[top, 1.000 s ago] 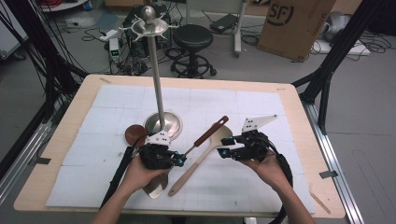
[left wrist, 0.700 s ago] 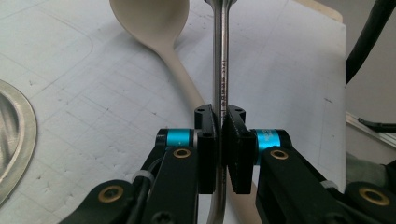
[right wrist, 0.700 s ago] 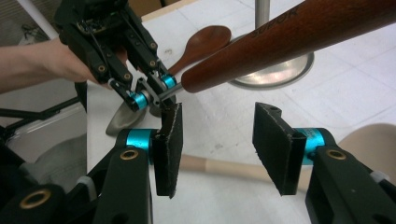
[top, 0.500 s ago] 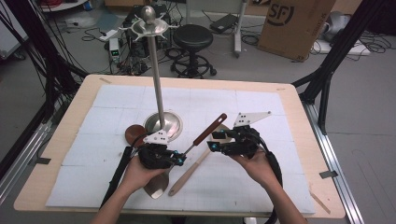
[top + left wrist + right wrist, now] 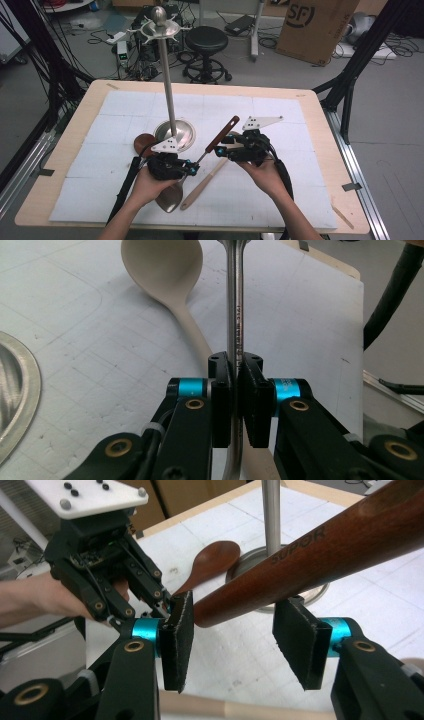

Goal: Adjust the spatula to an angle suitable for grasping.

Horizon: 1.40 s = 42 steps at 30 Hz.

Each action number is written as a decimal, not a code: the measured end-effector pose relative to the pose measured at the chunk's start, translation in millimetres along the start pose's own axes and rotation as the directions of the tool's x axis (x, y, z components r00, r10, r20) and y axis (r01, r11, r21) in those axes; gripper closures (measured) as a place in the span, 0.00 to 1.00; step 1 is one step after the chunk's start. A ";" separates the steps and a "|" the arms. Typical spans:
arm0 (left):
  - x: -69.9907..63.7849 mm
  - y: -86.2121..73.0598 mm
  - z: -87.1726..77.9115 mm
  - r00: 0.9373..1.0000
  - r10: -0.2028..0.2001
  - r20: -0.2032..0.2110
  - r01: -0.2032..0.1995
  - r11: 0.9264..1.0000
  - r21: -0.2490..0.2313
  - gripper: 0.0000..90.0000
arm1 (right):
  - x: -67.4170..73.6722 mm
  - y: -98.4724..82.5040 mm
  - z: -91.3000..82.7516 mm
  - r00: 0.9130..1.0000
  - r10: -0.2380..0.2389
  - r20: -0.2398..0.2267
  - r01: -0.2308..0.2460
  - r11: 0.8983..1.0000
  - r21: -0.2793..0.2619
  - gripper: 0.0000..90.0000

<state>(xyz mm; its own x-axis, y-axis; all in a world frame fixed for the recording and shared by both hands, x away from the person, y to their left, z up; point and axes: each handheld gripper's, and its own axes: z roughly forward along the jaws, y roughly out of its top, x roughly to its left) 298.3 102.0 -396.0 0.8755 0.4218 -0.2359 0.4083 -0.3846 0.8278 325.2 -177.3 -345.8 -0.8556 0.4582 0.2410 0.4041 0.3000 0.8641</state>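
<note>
A steel utensil with a red-brown wooden handle (image 5: pixel 222 134) slants up from the table, its metal head (image 5: pixel 170 198) low by the front edge. My left gripper (image 5: pixel 192 169) is shut on its steel shaft (image 5: pixel 234 330). My right gripper (image 5: pixel 223 150) is open, one jaw on each side of the handle's lower end (image 5: pixel 325 555), which is marked SUPOR. The handle touches the left pad (image 5: pixel 180 630) or comes very close to it. A pale wooden spoon (image 5: pixel 207 177) lies flat under the utensil, its bowl (image 5: pixel 162 265) beyond my left jaws.
A tall steel stand rises on a thin pole (image 5: pixel 167 90) from a round base (image 5: pixel 182 131) just behind my left gripper. A dark wooden spoon (image 5: pixel 144 145) lies by that base. White foam mats (image 5: pixel 300 190) cover the wooden table.
My right gripper has moved left and closed in on the brown handle, its jaws still open. The left gripper has stayed put with the shaft held.
</note>
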 end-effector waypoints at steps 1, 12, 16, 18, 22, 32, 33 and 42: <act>0.0 0.4 -0.3 1.000 -0.002 -0.003 0.002 1.000 -0.004 0.93 | 0.7 1.4 0.8 1.000 0.006 0.001 -0.006 1.000 -0.002 0.56; -5.7 9.3 -2.9 1.000 0.012 -0.018 -0.012 0.999 -0.040 0.92 | 10.8 21.4 11.8 0.998 0.049 0.042 -0.047 0.998 -0.045 0.61; -6.7 11.3 -6.6 1.000 0.013 -0.015 -0.014 0.998 -0.061 0.92 | 11.3 29.5 10.9 0.996 0.085 0.004 -0.084 0.994 -0.068 0.68; -6.4 11.7 -8.1 1.000 0.020 -0.014 -0.021 0.997 -0.071 0.91 | 11.3 33.5 10.5 0.994 0.108 -0.023 -0.110 0.991 -0.074 0.71; -6.2 12.7 -11.8 1.000 0.024 -0.010 -0.024 0.996 -0.080 0.85 | 13.2 42.0 12.2 0.991 0.118 -0.060 -0.123 0.989 -0.085 0.75; -0.8 11.4 -34.8 0.999 -0.003 -0.032 -0.001 0.991 -0.137 0.71 | 17.2 59.9 6.4 0.990 0.089 -0.106 -0.105 0.982 -0.159 0.81; -0.5 11.4 -37.0 0.999 -0.003 -0.038 -0.002 0.990 -0.141 0.70 | 17.9 62.0 4.7 0.994 0.068 -0.087 -0.082 0.982 -0.168 0.81; 2.0 6.9 -47.6 0.998 -0.007 -0.063 -0.002 0.991 -0.135 0.66 | 20.1 74.7 -1.6 0.997 -0.052 -0.050 0.040 0.976 -0.215 0.81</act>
<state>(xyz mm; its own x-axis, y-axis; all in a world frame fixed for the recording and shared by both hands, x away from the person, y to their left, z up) 290.6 139.4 -366.6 0.8545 0.4756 -0.2090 0.3682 -0.2709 0.8894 337.6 -147.0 -275.7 -0.8906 0.3996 0.2172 0.2903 0.1318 0.9478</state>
